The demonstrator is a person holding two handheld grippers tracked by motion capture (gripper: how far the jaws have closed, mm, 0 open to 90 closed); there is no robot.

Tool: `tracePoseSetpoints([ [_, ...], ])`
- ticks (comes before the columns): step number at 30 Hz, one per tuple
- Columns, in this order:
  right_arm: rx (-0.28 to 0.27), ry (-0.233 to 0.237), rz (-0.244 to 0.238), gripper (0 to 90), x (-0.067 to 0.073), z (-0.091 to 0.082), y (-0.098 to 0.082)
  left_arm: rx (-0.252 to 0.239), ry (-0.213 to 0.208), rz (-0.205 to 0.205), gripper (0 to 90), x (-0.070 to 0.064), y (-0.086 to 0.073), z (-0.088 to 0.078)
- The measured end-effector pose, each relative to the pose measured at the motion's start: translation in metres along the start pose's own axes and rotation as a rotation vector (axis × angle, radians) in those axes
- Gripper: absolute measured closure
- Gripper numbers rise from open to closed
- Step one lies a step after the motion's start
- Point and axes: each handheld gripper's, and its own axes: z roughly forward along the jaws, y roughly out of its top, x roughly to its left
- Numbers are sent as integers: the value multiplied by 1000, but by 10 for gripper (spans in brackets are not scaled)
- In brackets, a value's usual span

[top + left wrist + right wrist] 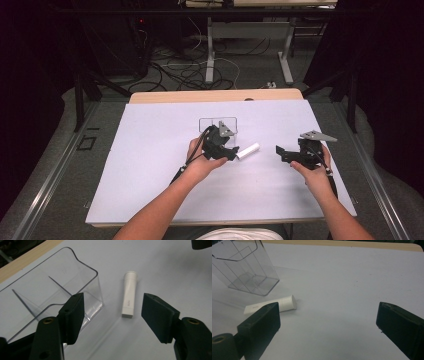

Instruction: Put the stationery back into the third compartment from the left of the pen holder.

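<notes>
One white tube (130, 295) and one clear divided holder (50, 292) lie on the white-covered worktop (150, 165) — the tube just beside the holder, untouched. The left gripper (112, 312) hovers with jaws spread either side of the tube; the right gripper (280, 151) waits well apart, jaws wide. Cables (185, 75) sprawl on the floor behind.

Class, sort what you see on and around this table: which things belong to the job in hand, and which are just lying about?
In the job:
- white tube, lying flat
- clear divided container beside it
- left tongs, open around the tube
- right tongs, open, waiting

Lying about:
- cables on the floor
- table legs behind
</notes>
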Motion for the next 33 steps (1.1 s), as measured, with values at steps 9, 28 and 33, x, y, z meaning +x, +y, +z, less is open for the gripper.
tracePoseSetpoints([
  [9, 14, 10, 6, 65, 1, 2, -2, 16, -101, -13, 441, -2, -4, 23],
  [28, 12, 14, 7, 66, 1, 3, -2, 15, -143, -62, 527, 1, -14, 58],
  [33, 16, 17, 5, 66, 2, 4, -3, 30, -158, -55, 557, -1, -17, 67],
])
